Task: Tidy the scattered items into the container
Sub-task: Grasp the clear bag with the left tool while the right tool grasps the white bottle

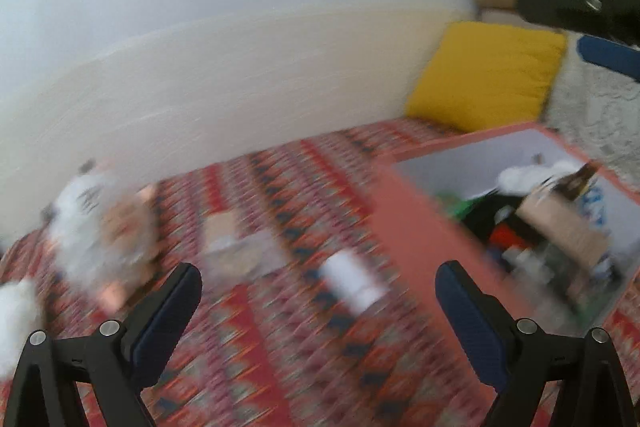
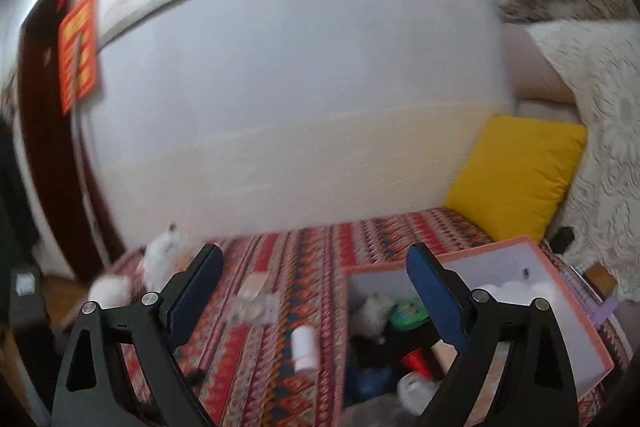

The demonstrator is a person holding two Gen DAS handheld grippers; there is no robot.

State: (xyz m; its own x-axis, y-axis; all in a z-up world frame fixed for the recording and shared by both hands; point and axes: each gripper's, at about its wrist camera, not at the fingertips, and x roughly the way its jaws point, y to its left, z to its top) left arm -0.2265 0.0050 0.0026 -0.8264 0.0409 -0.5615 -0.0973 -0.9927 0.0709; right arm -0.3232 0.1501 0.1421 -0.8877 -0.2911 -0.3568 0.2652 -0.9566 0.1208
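Both tools hung spread and empty above the patterned rug (image 2: 312,255), the left tool (image 1: 318,311) facing a white roll (image 1: 352,283) lying just beside the pink box (image 2: 576,311), the right tool (image 2: 316,291) over that part-filled box. Judged between pickups; next, a descent astride the roll.
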